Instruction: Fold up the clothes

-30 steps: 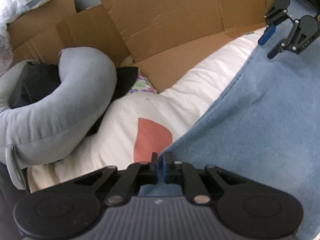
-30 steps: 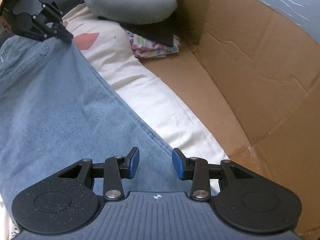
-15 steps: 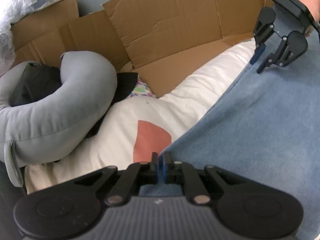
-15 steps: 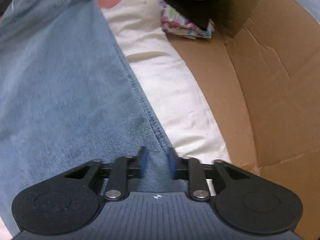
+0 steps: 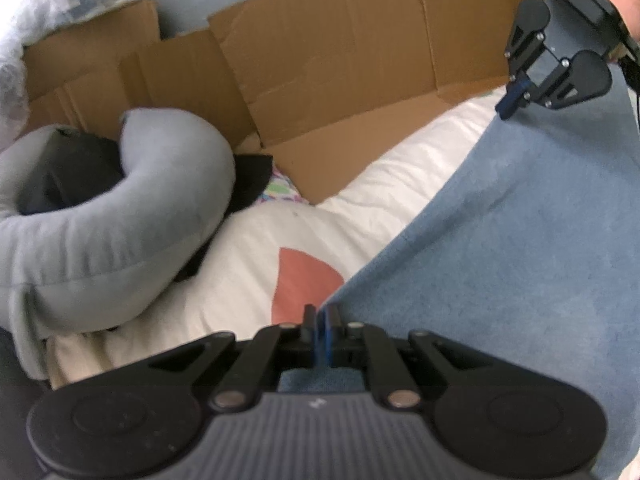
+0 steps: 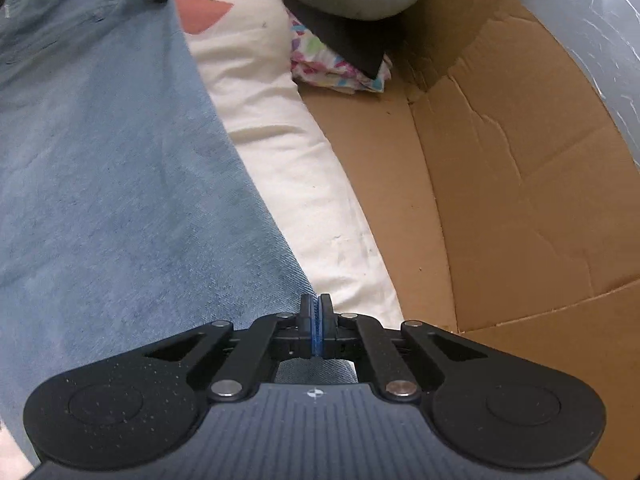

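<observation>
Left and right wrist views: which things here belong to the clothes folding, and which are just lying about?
Part of the job:
- blue jeans
- left gripper, shut on the jeans' edge
- right gripper, shut on the same edge further along

Lying about:
- grey neck pillow
- black garment under it
- patterned cloth
- cardboard
- cream sheet under the jeans

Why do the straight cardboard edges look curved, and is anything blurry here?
Left wrist view: the fisheye lens bows the cardboard, and the grey neck pillow is smeared soft. Right wrist view: the cardboard edges curve too, while the denim weave near the lens stays crisp.
</observation>
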`<control>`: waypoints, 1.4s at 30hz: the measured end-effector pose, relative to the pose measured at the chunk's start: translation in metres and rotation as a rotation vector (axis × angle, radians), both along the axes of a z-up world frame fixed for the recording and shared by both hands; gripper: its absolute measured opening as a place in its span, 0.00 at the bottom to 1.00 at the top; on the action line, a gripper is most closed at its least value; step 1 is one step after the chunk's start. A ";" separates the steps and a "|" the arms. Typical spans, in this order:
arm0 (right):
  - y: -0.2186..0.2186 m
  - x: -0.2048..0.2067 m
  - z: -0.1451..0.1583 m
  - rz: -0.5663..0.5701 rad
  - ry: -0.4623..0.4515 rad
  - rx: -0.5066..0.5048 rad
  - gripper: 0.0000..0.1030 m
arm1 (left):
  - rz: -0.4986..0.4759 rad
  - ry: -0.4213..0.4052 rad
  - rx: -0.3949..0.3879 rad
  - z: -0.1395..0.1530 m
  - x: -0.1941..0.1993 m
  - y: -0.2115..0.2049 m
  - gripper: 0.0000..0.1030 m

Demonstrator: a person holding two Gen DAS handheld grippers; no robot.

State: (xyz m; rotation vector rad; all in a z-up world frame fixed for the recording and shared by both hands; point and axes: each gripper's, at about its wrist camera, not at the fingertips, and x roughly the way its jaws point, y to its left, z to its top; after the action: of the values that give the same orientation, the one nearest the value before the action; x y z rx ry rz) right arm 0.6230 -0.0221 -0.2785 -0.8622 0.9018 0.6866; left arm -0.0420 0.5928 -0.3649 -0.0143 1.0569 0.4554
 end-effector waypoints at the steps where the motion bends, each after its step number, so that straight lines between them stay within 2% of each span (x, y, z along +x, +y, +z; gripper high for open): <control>1: 0.001 0.002 -0.007 -0.011 -0.001 -0.005 0.00 | 0.001 0.011 -0.006 -0.005 0.002 0.001 0.03; 4: 0.006 0.006 -0.028 -0.044 -0.010 -0.021 0.00 | 0.016 0.034 -0.037 -0.015 0.007 0.007 0.04; 8: 0.006 0.008 -0.042 -0.117 -0.043 0.007 0.00 | 0.024 0.050 -0.051 -0.014 0.015 0.009 0.14; 10: 0.001 0.008 -0.037 -0.158 -0.065 0.049 0.00 | 0.030 0.034 -0.041 -0.007 0.020 0.006 0.14; 13: -0.018 0.007 -0.019 -0.195 -0.079 0.106 0.01 | 0.030 -0.015 -0.048 0.003 0.031 0.000 0.24; 14: -0.026 0.006 -0.011 -0.200 -0.082 0.126 0.02 | 0.025 -0.029 -0.052 0.004 0.038 -0.004 0.24; 18: -0.065 0.000 0.006 -0.196 -0.079 0.115 0.05 | 0.001 -0.067 -0.054 0.005 0.068 -0.020 0.24; 19: -0.075 -0.002 0.007 -0.188 -0.071 0.103 0.12 | -0.002 -0.077 -0.059 0.005 0.075 -0.023 0.26; 21: -0.096 -0.004 0.009 -0.173 -0.058 0.077 0.36 | -0.005 -0.096 -0.069 0.003 0.090 -0.030 0.29; 23: -0.111 -0.005 0.009 -0.159 -0.064 0.051 0.40 | -0.007 -0.116 -0.082 0.002 0.107 -0.037 0.31; 28: -0.134 -0.001 0.005 -0.140 -0.053 0.020 0.40 | -0.035 -0.147 -0.096 0.001 0.141 -0.054 0.31; 38: -0.145 0.009 -0.035 -0.112 0.011 -0.014 0.38 | -0.098 -0.195 -0.157 -0.023 0.204 -0.086 0.31; 39: -0.146 0.010 -0.038 -0.111 0.021 -0.008 0.33 | -0.096 -0.200 -0.163 -0.026 0.209 -0.087 0.31; 42: -0.145 0.011 -0.043 -0.097 0.045 0.002 0.02 | -0.077 -0.223 -0.193 -0.033 0.219 -0.090 0.31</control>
State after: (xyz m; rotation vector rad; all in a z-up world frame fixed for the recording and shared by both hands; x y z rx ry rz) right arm 0.6341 -0.1668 -0.3217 -0.7983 0.9770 0.6249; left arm 0.1765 0.5024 -0.3981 -0.1914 0.8748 0.2733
